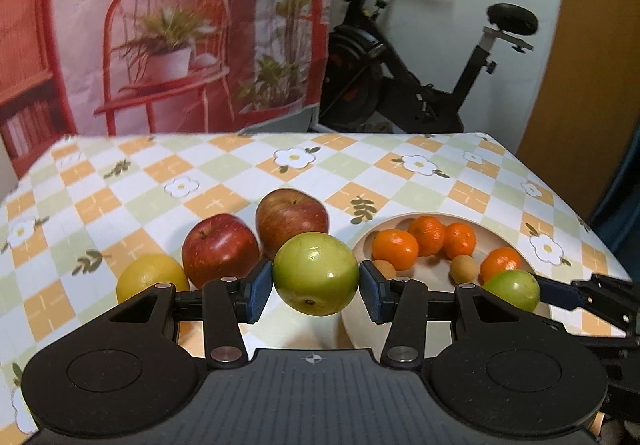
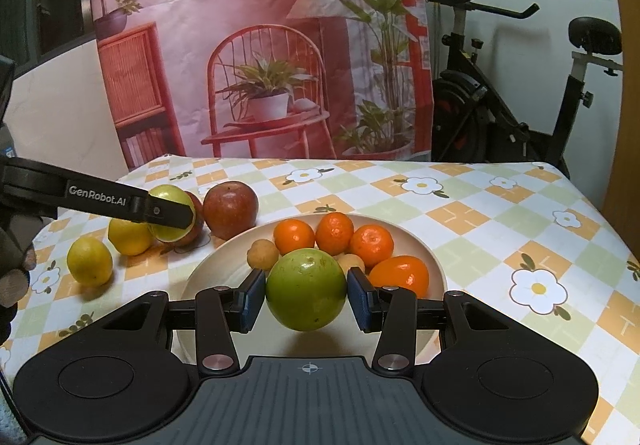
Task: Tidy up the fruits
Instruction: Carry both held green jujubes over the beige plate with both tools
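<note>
Each claw clamps one green apple, the left claw (image 1: 316, 287) its green apple (image 1: 316, 273) above the bench (image 1: 440, 165), the right claw (image 2: 306, 301) another (image 2: 306, 289) over the bowl (image 2: 434, 261) of four mandarins (image 2: 294, 236), while only the right view shows both lemons (image 2: 90, 261).

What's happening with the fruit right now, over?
Left gripper shut on a green apple. Right gripper shut on another green apple over the bowl. Nothing in the way.

Second lemon (image 2: 89, 260) absent from left view; rear red apple (image 2: 195, 223) mostly behind left tongs (image 2: 170, 214).
</note>
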`<state>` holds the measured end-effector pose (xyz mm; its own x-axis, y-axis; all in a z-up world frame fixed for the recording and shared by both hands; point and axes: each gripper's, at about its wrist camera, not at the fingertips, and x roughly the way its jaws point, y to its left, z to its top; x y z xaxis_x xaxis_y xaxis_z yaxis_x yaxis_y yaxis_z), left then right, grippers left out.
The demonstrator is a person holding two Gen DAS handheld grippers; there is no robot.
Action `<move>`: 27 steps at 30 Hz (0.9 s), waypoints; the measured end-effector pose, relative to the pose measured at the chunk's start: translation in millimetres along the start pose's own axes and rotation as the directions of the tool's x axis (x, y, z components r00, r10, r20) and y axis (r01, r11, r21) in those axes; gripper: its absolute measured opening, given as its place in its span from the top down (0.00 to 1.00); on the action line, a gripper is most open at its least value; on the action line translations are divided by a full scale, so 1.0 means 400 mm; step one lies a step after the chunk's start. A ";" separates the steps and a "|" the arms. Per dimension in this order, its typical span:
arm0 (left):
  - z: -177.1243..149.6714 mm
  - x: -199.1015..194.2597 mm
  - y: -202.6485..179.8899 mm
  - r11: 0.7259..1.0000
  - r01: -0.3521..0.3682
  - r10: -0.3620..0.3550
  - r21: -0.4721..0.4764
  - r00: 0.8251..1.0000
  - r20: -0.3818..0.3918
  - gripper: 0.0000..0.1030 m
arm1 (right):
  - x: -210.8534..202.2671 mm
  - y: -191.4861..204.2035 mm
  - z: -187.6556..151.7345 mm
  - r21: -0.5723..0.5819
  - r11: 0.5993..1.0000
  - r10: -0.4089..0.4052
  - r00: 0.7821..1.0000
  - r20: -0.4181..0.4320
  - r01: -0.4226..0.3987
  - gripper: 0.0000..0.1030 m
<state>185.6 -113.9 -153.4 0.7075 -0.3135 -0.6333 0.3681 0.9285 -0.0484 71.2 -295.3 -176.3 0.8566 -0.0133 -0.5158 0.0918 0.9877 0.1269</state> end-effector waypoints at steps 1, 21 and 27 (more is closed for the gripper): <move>-0.001 -0.003 -0.006 1.000 0.001 -0.001 0.016 1.000 0.006 0.52 | -0.001 0.001 0.000 -0.001 1.000 -0.002 1.000 0.000 0.002 0.60; -0.029 -0.011 -0.049 0.989 0.067 -0.070 0.131 0.997 0.017 0.52 | 0.004 -0.019 -0.019 0.017 0.999 -0.048 0.998 -0.028 0.049 0.60; -0.035 0.006 -0.052 0.986 0.095 -0.095 0.134 0.995 -0.012 0.52 | 0.012 -0.033 -0.020 0.023 0.997 -0.077 0.996 -0.045 0.078 0.60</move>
<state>171.2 -131.3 -164.9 0.6623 -0.3976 -0.6351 0.5113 0.8594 -0.0048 70.1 -307.0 -187.2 0.8233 -0.0824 -0.5616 0.1699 0.9798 0.1054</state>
